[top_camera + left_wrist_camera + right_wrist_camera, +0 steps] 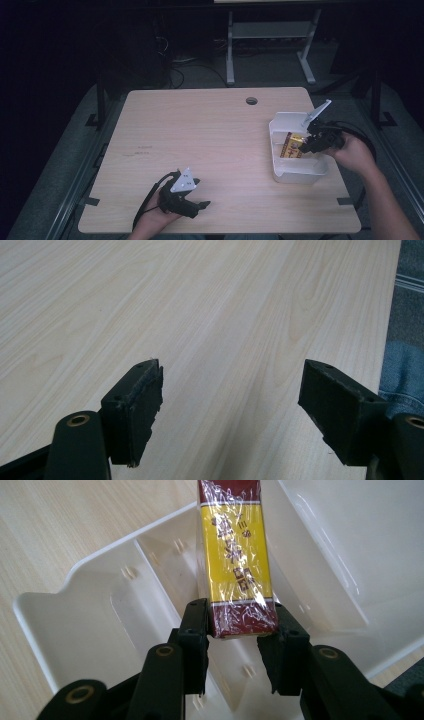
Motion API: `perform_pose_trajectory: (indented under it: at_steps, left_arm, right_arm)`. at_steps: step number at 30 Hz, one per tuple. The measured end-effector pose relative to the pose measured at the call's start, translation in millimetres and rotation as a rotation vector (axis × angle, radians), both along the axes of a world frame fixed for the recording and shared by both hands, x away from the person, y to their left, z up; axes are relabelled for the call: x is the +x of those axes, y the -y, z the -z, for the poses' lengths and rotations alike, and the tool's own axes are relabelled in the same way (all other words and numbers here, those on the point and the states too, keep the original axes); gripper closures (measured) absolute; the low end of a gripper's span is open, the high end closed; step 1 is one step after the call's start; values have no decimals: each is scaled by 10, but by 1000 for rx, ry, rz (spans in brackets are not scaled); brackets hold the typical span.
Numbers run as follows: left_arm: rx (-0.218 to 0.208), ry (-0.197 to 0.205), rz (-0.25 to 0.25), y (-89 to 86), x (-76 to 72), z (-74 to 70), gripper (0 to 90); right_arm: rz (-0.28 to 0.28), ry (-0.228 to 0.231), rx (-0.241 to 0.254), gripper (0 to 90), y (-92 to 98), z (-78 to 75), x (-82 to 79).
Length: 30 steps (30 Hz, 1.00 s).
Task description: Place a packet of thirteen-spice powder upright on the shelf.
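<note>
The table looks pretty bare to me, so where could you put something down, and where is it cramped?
Most of the table is bare: from the left edge across to the white bin, and from the hole down to the left gripper. It is cramped at the bin, where the right gripper holds a packet.

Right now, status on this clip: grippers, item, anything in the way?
Left gripper open, idle over bare table. Right gripper shut on yellow-and-red wrapped packet, held above white divided bin. Nothing blocking the bin.
</note>
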<state>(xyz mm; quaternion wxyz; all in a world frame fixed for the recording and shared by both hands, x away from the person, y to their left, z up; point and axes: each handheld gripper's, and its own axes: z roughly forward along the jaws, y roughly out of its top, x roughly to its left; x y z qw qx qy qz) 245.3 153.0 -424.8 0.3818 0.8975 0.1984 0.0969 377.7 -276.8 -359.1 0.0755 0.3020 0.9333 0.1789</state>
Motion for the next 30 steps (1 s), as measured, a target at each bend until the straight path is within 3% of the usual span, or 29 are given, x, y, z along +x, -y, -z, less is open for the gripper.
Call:
perform_pose_trajectory:
  at_steps: [9,22,30]
  left_arm:
    - [-1,2,-1,-1,1,-1,247]
    - [3,1,2,5,-1,-1,248]
    - [2,1,2,3,0,-1,248]
  right_arm:
    - [-9,44,-34,621,-31,-19,8]
    - [24,68,-37,592,30,-28,-5]
    - [29,73,-13,598,61,-38,-24]
